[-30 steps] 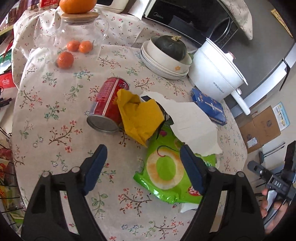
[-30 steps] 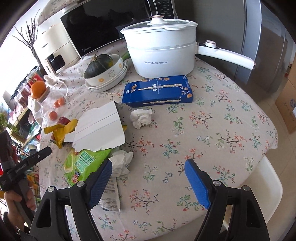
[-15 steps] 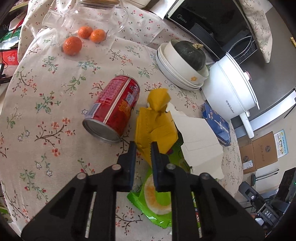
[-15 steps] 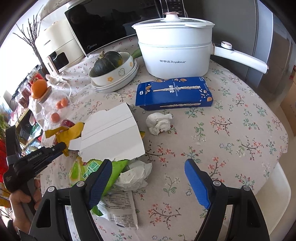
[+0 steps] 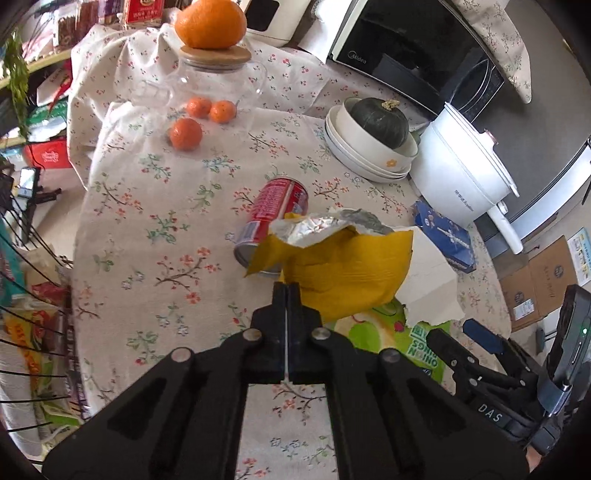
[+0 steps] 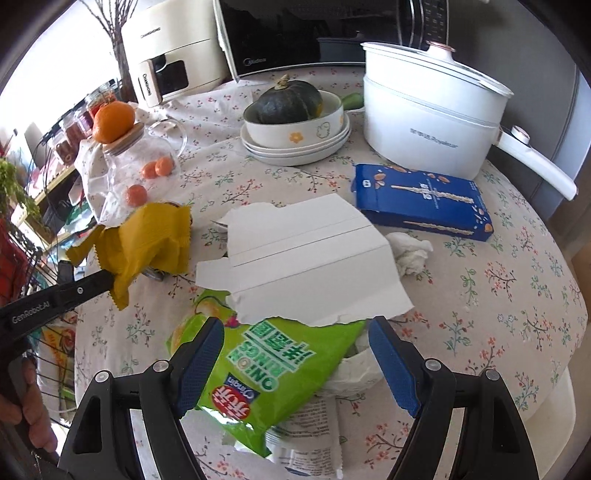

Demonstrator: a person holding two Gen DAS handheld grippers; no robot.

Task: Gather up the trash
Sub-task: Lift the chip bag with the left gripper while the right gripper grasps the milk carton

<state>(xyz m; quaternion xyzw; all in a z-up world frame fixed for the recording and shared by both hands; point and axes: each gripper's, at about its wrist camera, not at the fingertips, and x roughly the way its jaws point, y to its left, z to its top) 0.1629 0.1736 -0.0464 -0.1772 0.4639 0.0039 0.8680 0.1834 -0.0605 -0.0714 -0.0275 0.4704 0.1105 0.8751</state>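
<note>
My left black plastic two-finger gripper (image 5: 286,286) has matte angular arms joined by round silver screws, two on each side of its centre line. In the right wrist view its side carries white "GenRobot.AI" lettering at about 9 o'clock. My right black plastic two-finger gripper (image 6: 295,345) has the same angular arms and silver screws, with ribbed blue rubber pads (image 6: 201,365) lining its fingers. From the left wrist view, at 4 o'clock, its body shows white "DAS" lettering and a small green light.

Round table (image 6: 535,280) under floral cloth, black microwave (image 6: 314,33) behind, bright daylight from left, cardboard box (image 5: 539,284) on floor
</note>
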